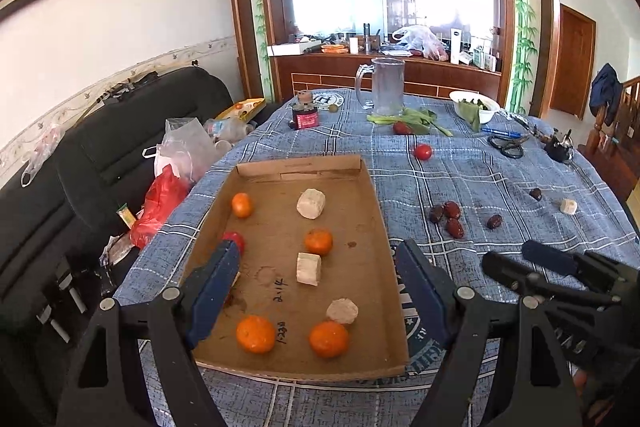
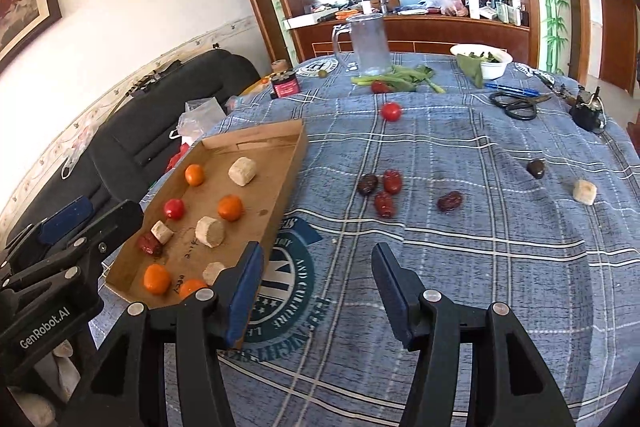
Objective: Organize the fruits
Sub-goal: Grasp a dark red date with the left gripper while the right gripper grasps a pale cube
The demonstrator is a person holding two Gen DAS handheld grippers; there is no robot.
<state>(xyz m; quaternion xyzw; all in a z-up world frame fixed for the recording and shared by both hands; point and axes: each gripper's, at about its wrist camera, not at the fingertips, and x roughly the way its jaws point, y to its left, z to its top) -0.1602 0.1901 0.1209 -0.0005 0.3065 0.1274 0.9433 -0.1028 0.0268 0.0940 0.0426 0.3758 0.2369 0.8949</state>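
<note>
A shallow cardboard tray lies on the blue checked tablecloth. It holds several oranges, pale chunks, a small red tomato and a red date. My left gripper hovers open over the tray's near half, nothing between its pads. To the right of the tray, my right gripper stands open and empty above bare cloth. Beyond it lie loose red dates, a darker date, a pale chunk and a tomato.
A glass mug, leafy greens, a white bowl, scissors and a small red jar stand at the table's far end. A black sofa with plastic bags runs along the left.
</note>
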